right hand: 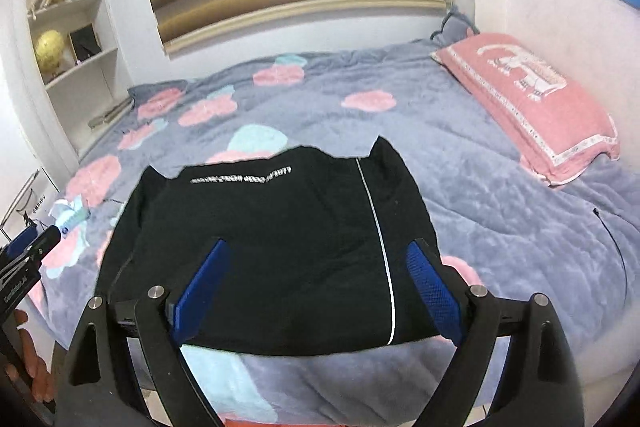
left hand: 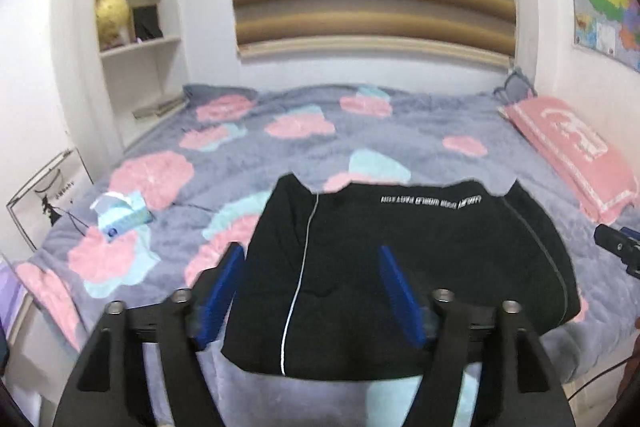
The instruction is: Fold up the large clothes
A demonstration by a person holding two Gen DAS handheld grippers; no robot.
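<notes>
Looking pretty much done imo: black jacket sits folded into a compact block at the near edge of the bed, both my left gripper & right gripper spread wide, holding nothing, maybe one last tidy-up left.

A black garment with white stripes lies on a grey bedspread blotched pink and pale blue.

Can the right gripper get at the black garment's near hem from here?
Probably yes: the right gripper hangs open above the black garment, and nothing lies on or before its near hem.
</notes>
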